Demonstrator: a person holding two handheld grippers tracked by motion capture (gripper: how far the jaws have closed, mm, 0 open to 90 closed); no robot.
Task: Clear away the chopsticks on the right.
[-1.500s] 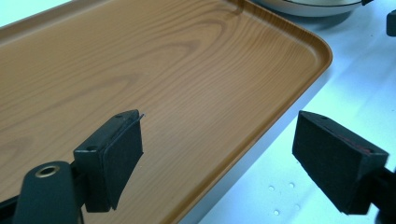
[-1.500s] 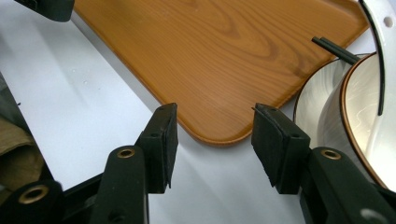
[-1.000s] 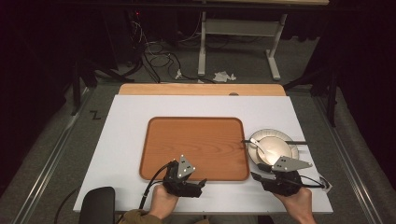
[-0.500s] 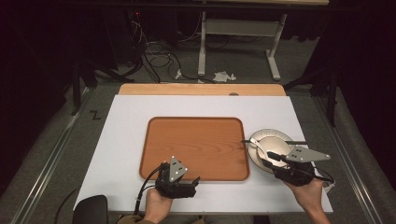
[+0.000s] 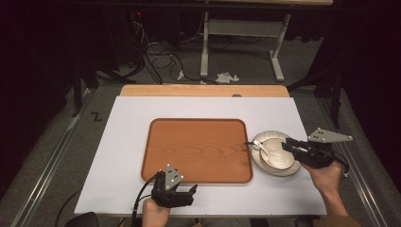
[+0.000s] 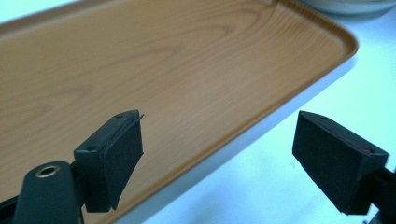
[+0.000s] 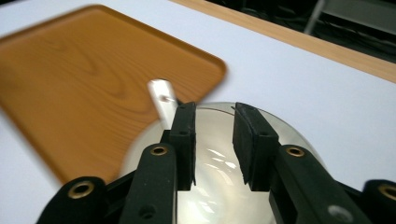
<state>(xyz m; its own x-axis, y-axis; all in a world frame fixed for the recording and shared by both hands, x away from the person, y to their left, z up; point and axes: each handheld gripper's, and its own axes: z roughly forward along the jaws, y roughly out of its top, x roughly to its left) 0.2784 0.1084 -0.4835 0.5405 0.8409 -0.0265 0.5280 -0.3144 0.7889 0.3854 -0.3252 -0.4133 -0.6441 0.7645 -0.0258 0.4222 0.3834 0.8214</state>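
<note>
A wood-grain tray [image 5: 198, 149] lies in the middle of the white table. To its right stands a white plate [image 5: 293, 169] with a white bowl [image 5: 279, 158] on it, and a white spoon [image 5: 261, 147] rests in the bowl. My right gripper [image 5: 287, 146] hovers over the bowl's right side, pointing left. In the right gripper view its jaws [image 7: 215, 135] stand a little apart above the bowl [image 7: 215, 196], with nothing between them and the spoon handle [image 7: 161, 100] just left of them. My left gripper [image 5: 177, 187] sits at the tray's front edge, wide open [image 6: 219, 149] over the tray rim [image 6: 261, 130].
A wooden strip [image 5: 203, 91] runs along the table's far edge. Beyond it on the floor are cables [image 5: 156, 52] and a desk frame [image 5: 236, 38]. White table surface lies bare to the left of the tray and behind it.
My right gripper has moved from the table's front edge away and to the right, ending over the bowl. My left gripper has slid slightly back toward the person.
</note>
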